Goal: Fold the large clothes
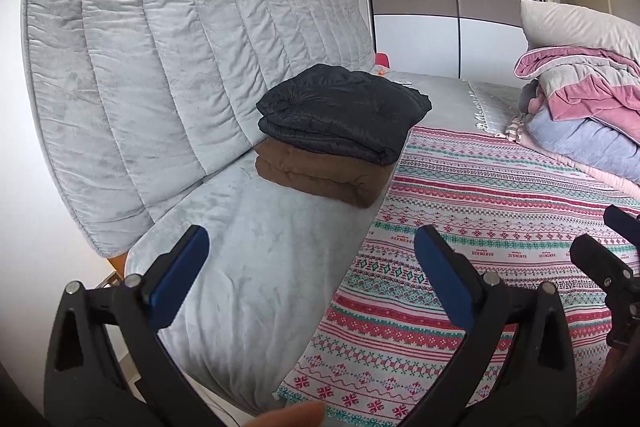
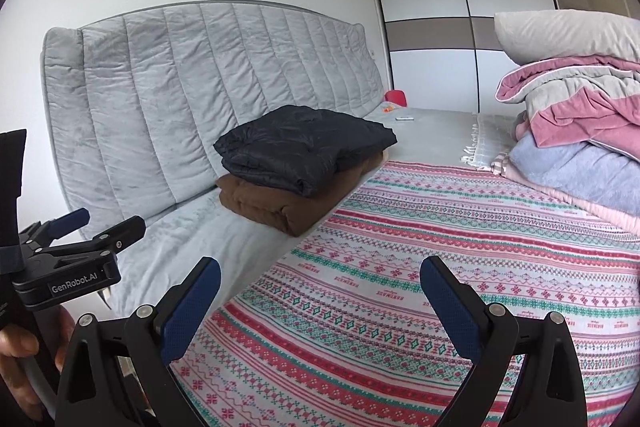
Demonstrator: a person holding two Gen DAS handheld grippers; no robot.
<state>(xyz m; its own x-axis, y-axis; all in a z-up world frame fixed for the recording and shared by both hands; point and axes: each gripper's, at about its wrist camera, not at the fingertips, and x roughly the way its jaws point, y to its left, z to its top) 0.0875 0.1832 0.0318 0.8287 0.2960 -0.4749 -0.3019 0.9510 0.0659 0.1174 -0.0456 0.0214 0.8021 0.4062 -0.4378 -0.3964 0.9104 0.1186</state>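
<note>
Bed (image 2: 440,247): patterned cover bare.
Folded clothes: black garment (image 1: 344,111) stacked on brown one (image 1: 320,175), beside the bed's headboard.
Left gripper (image 1: 312,275): jaws spread, empty.
Right gripper (image 2: 320,299): spread, empty; only its view shows the hand (image 2: 24,355) holding the left.

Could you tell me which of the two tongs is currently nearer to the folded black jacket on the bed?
Left, probably. The left tongs hang open over the grey bedding, facing the black jacket. The right tongs hang open further out over the patterned sheet, on the side away from the headboard.
</note>
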